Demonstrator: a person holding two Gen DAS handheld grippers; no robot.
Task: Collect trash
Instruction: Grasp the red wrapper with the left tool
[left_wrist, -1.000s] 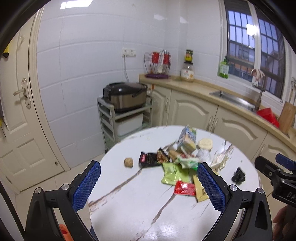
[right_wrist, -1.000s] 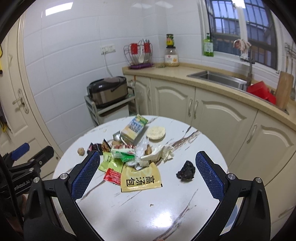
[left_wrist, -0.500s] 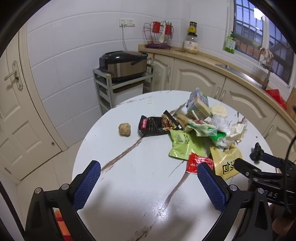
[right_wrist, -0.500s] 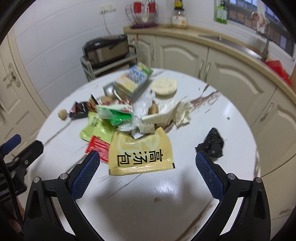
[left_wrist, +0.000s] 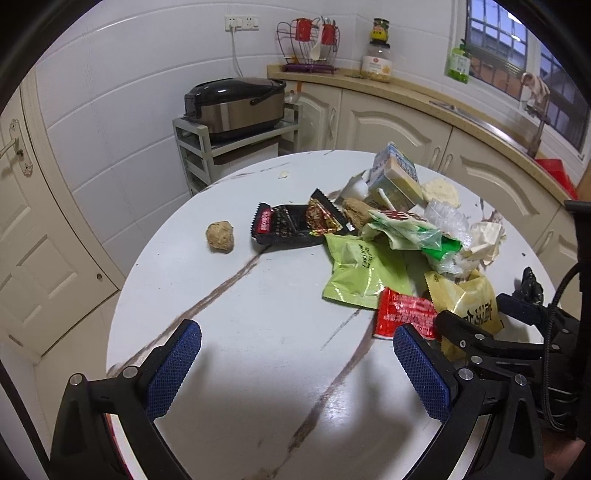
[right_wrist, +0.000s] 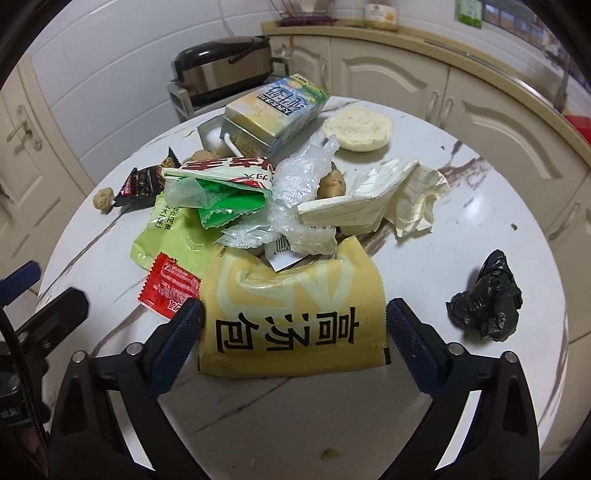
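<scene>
Right tongs closing around yellow packet; left tongs wide, empty.

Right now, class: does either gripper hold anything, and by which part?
Nothing is held. The right gripper is closing around the yellow packet, its near end between the jaws, not clamped. The left gripper is open over bare table.

- White tiled walls are enclosing the kitchen.
- Cream cabinets are running right of the rice cooker.
- A barred window is sitting above the counter.
</scene>
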